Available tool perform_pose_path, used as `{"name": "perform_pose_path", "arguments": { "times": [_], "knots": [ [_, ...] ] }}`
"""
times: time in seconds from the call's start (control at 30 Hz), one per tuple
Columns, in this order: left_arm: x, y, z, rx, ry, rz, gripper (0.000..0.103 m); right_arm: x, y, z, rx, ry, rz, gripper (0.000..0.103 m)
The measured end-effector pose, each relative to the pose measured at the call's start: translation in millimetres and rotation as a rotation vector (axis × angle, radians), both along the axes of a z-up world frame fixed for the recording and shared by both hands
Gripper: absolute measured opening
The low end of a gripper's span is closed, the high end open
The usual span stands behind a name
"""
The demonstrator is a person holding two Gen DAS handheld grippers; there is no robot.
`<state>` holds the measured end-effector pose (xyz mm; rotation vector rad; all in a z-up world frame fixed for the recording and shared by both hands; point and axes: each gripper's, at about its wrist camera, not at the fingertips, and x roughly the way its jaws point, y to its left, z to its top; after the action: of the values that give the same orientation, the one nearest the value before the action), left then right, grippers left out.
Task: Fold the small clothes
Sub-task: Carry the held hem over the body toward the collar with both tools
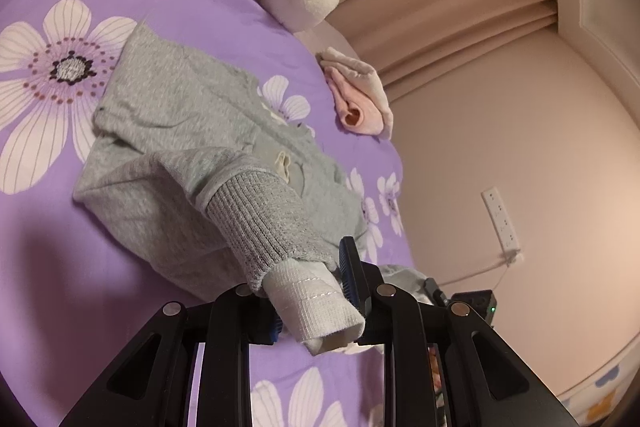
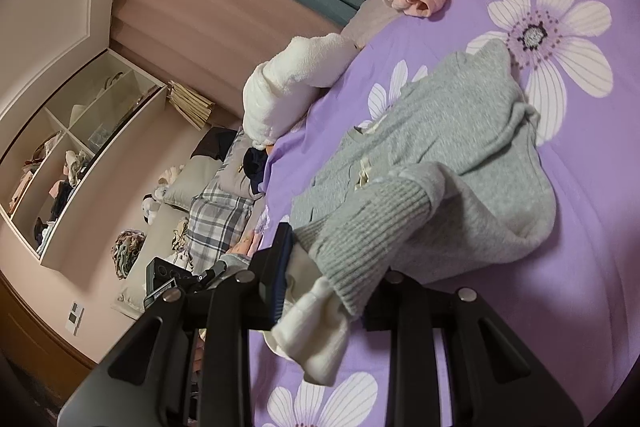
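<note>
Grey knit sweater (image 1: 192,131) is lying on the purple bedspread (image 1: 120,7), each gripper (image 1: 308,311) (image 2: 320,311) pinching a white-tipped cuff (image 1: 316,307) (image 2: 316,331) in nearly closed jaws, so uneven pulling could be dragging the body crooked.

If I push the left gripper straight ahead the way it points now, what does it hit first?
Probably the grey sweater's own body, right beyond the cuff the left gripper holds, lying on the purple bedspread. Depth is hard to judge.
</note>
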<state>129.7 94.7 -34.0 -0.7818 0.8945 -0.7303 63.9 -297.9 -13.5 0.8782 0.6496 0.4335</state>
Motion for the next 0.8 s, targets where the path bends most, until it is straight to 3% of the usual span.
{"name": "perform_pose_path", "arguments": {
  "times": [0.8],
  "knots": [
    [87,1,21,0.019,-0.036,0.056,0.022,101,-8,21,-0.081,0.002,-0.019,0.028]
  ]
}}
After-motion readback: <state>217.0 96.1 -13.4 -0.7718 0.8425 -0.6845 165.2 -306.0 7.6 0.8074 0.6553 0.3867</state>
